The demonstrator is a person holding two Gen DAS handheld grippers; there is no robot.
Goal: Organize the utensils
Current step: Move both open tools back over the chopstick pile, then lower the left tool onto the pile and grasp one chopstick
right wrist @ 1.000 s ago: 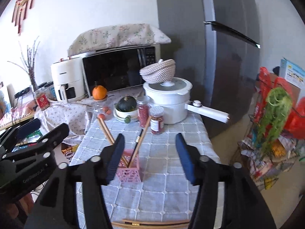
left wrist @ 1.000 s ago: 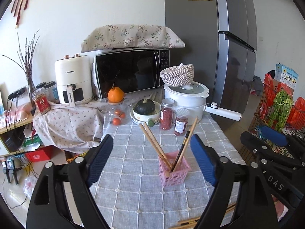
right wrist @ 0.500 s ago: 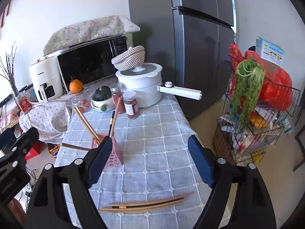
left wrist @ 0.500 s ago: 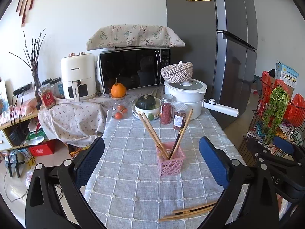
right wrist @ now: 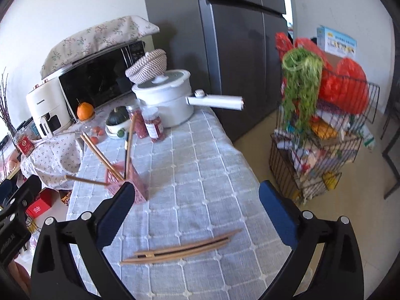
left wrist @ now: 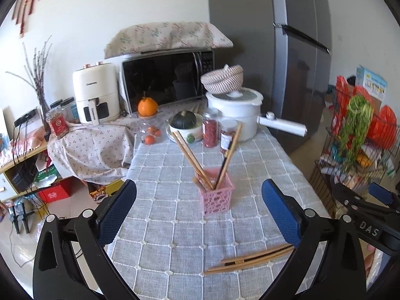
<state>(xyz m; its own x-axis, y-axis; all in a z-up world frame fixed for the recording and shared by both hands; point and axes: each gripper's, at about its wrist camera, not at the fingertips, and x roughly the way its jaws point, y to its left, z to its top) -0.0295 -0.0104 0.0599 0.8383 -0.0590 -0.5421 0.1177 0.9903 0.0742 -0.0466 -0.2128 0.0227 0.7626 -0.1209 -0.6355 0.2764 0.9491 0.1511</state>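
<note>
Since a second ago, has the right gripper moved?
Yes. The right gripper, jaws just opened wide and empty, has swung right and dropped: the pink holder, once centred between its fingers, now sits by the left one, and the loose chopsticks lie ahead.

White wall (left wrist: 112, 12), grey fridge (left wrist: 287, 50)

Bright daylight, soft shadows; strong fisheye bending and dark corners; wire rack (right wrist: 322, 135) smeared, perhaps by motion blur.

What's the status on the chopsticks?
Left hand-held gripper open, empty. Right hand-held gripper jaws just opened, empty. Loose wooden chopsticks flat on grey checked tablecloth; others in pink plastic basket. Path clear.
</note>
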